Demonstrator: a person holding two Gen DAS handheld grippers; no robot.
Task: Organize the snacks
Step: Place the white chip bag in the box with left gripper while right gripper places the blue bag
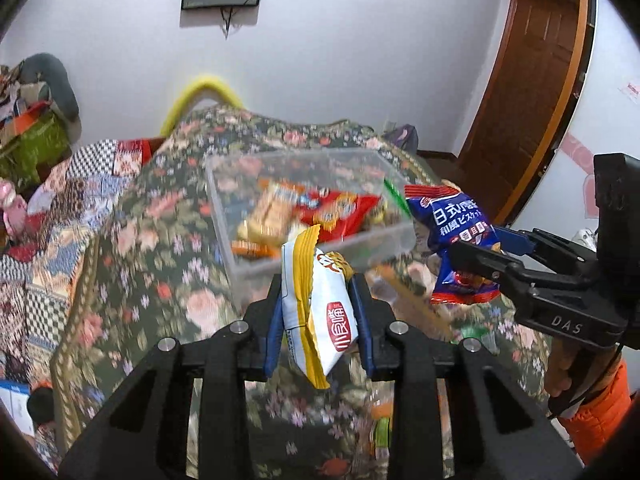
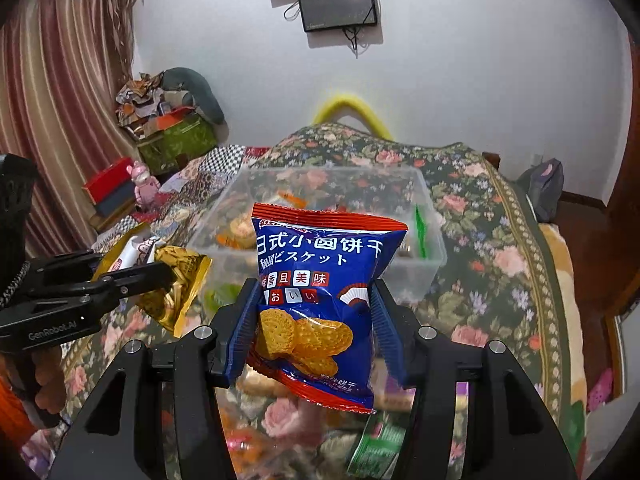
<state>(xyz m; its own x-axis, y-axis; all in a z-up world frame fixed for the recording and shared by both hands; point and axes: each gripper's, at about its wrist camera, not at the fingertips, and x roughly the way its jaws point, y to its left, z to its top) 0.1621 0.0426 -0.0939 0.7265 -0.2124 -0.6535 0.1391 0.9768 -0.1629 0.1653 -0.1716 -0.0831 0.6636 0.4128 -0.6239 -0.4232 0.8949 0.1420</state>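
Observation:
My left gripper is shut on a white and yellow snack packet, held above the floral bedspread just in front of the clear plastic box. That box holds several snack packets, among them a red one. My right gripper is shut on a blue biscuit packet, also held up near the box. In the left wrist view the right gripper and its blue packet hang to the right of the box. The right wrist view shows the left gripper with its gold-backed packet at left.
Loose snack packets lie on the floral bedspread below my grippers. A patchwork quilt lies to the left. Bags and boxes are piled at the far left by a curtain. A wooden door stands at right.

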